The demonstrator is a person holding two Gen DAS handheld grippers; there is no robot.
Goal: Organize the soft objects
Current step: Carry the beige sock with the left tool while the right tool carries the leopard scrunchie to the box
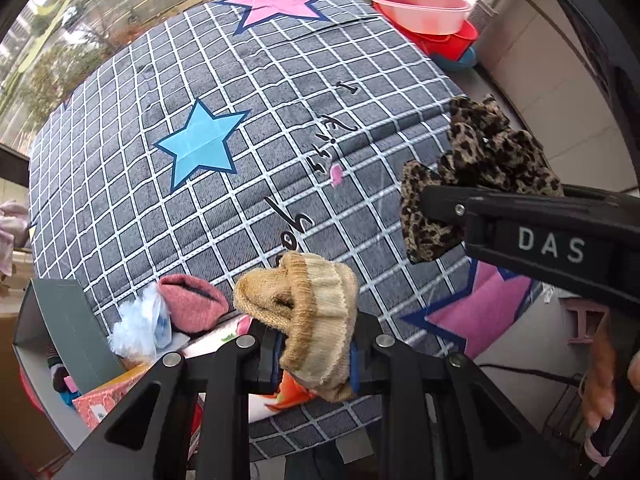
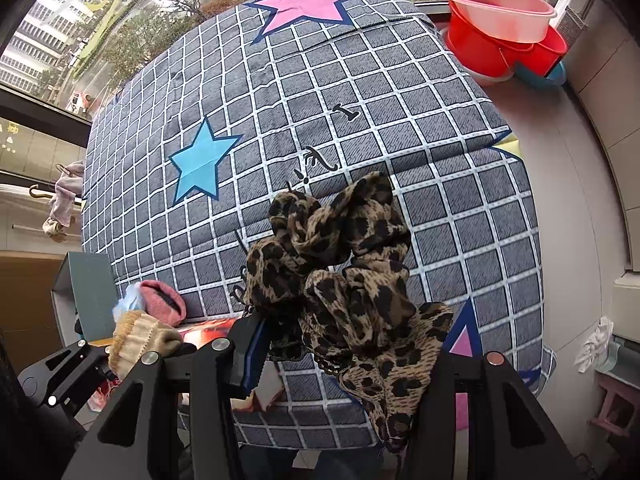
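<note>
The left hand-held gripper [image 1: 316,354] is clamped on a beige ribbed knit sock [image 1: 316,316]; the right hand-held gripper [image 2: 344,344] is clamped on a leopard-print fabric scarf [image 2: 340,264]. Both items hang above the grey checked star-print mattress [image 1: 280,120]. The open grey cardboard box [image 1: 68,320] lies lower-left of the left hand-held gripper, which is judged the nearer.

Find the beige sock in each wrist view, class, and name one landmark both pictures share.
Left wrist: beige sock at bottom centre, clamped in the left gripper.
Right wrist: lower left, beside the pink sock.
Shared landmark: the blue star on the checked blanket.
</note>
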